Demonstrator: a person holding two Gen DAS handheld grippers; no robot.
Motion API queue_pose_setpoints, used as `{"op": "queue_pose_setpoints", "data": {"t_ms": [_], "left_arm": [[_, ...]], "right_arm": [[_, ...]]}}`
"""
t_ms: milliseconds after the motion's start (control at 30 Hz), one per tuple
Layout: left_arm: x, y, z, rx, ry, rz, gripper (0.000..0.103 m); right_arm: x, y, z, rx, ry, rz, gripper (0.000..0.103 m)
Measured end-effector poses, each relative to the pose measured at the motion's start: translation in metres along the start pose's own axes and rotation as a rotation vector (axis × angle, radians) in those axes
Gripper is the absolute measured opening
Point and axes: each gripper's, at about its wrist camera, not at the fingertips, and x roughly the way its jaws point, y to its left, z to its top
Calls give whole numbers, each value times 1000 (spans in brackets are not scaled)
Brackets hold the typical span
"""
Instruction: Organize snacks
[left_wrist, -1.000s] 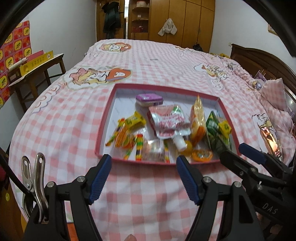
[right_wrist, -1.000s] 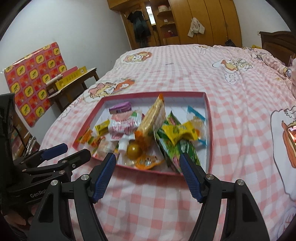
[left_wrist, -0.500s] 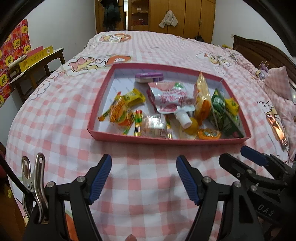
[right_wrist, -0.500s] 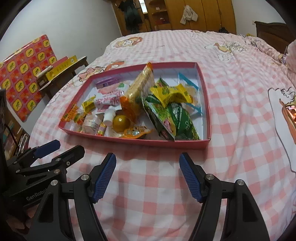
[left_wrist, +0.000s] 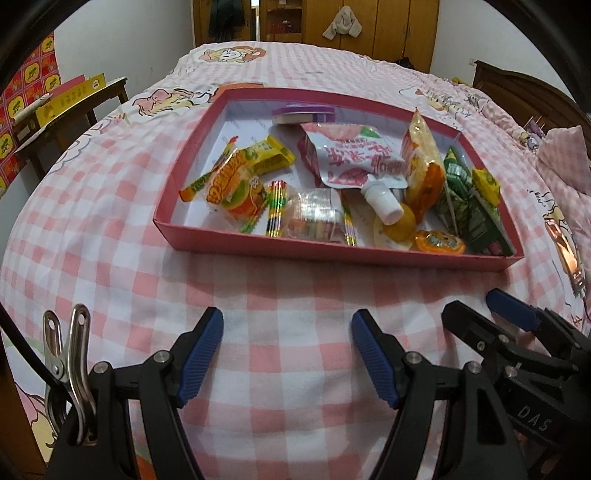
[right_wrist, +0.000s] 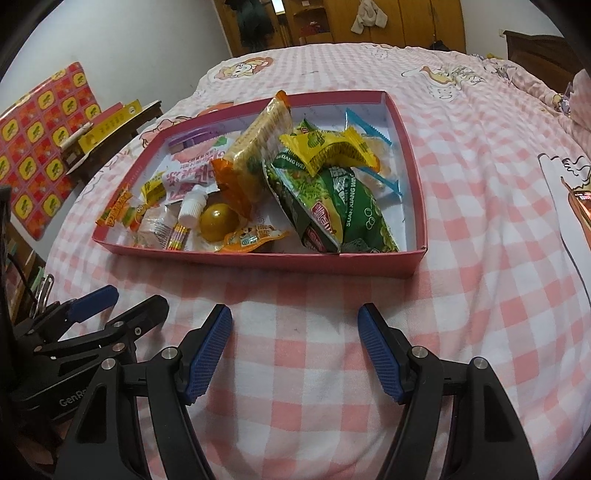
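Observation:
A shallow pink box (left_wrist: 332, 248) (right_wrist: 258, 258) rests on the pink checked bedspread and holds several snacks. Inside lie a pink spouted pouch (left_wrist: 351, 162), an orange cracker pack (right_wrist: 255, 147), a green pea bag (right_wrist: 332, 206), a yellow wrapped sweet (right_wrist: 328, 149), a yellow ball (right_wrist: 218, 220) and a purple tin (left_wrist: 303, 112). My left gripper (left_wrist: 287, 343) hovers open over the bedspread just short of the box's near wall, nothing between its fingers. My right gripper (right_wrist: 295, 339) stands beside it, also open with nothing between its fingers, in front of the box's right half.
A wooden side table (left_wrist: 70, 107) with a yellow box stands left of the bed. A dark headboard (left_wrist: 524, 92) and a pink pillow (left_wrist: 565, 155) lie to the right. Wardrobes (left_wrist: 332, 26) close the far end. Bare bedspread (right_wrist: 498, 184) surrounds the box.
Both grippers have sunk and tipped downward toward the bed, so the box now sits lower and larger in both views. Their jaws keep the same width.

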Motion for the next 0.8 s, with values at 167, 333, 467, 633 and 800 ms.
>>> {"op": "queue_pose_setpoints", "data": {"t_ms": [167, 333, 467, 633, 800], "left_arm": [[0, 0, 0, 1, 0, 1, 76], [1, 0, -1, 2, 1, 2, 77], [2, 0, -1, 2, -1, 2, 77], [2, 0, -1, 2, 0, 2, 77], [2, -1, -1, 2, 0, 2, 77]], "right_arm": [[2, 1, -1, -8, -2, -8, 73], [2, 2, -2, -14, -4, -12, 74], [3, 3, -3, -17, -5, -13, 74], [3, 3, -2, -17, -5, -13, 74], [3, 3, -3, -17, -5, -13, 75]]}}
